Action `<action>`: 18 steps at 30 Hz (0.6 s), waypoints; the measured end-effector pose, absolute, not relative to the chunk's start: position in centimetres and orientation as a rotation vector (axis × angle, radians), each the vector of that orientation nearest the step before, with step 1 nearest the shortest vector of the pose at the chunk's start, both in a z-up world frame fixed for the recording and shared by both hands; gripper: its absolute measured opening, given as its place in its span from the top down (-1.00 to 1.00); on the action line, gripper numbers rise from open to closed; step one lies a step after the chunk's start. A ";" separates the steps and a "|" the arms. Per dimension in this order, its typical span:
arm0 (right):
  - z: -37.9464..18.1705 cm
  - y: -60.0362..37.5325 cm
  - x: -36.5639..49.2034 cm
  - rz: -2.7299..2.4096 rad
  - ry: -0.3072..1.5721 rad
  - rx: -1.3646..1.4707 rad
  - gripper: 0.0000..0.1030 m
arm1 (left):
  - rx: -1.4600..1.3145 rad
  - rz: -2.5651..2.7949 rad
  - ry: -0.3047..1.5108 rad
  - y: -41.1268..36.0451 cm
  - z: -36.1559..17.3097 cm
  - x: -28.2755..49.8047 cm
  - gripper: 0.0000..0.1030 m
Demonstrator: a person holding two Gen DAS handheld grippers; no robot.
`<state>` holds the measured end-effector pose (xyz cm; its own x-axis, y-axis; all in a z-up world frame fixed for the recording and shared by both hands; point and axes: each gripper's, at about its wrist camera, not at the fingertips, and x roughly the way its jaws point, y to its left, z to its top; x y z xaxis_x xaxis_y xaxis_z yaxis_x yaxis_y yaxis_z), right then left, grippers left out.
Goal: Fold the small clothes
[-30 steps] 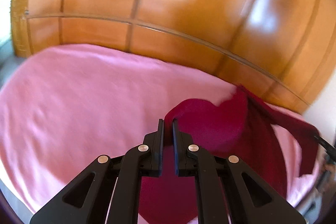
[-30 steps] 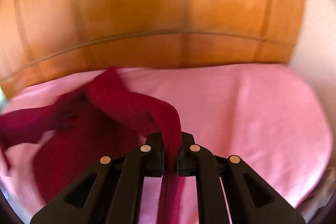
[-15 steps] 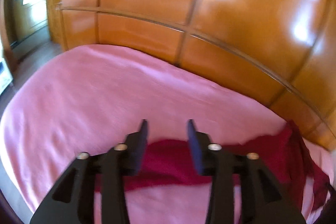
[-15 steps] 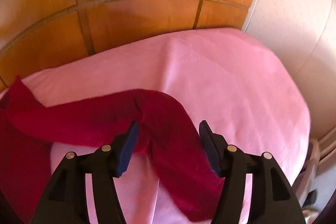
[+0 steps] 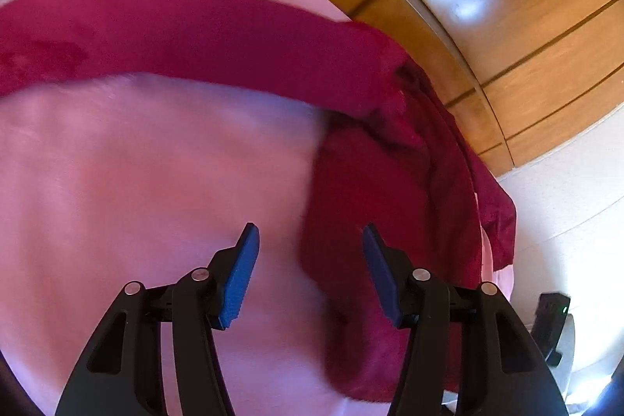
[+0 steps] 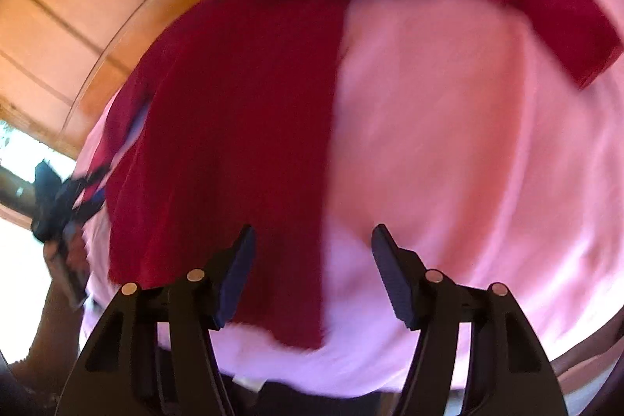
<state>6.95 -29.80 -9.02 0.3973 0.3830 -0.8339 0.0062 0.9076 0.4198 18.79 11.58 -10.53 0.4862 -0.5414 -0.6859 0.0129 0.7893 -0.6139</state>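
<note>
We see the dark red garment [image 5: 218, 38] lying spread on the pink sheet [image 5: 136, 182], one long sleeve stretched across it. The left gripper [image 5: 310, 240] and the right gripper [image 6: 312, 240] both hang above it with fingers spread apart, holding nothing. Wooden panels [image 5: 526, 38] stand behind.

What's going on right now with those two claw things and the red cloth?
Left gripper jaws open, empty. Right gripper jaws open, empty. Dark red fabric garment lying loose on pink bedsheet, unfolded. Nothing in the way.
</note>
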 end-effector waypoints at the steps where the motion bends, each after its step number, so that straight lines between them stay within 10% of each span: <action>1: -9.2 -29.2 6.6 0.253 1.147 0.383 -0.09 | -0.585 -0.378 1.026 11.2 -10.6 19.0 0.44; 5: -8.7 -28.6 6.9 0.242 1.145 0.303 0.81 | -0.480 -0.348 0.991 10.4 -8.8 18.1 0.83; 18: -2.7 -35.1 2.3 0.186 0.991 0.167 0.85 | -0.490 -0.369 0.916 15.5 0.0 6.8 0.89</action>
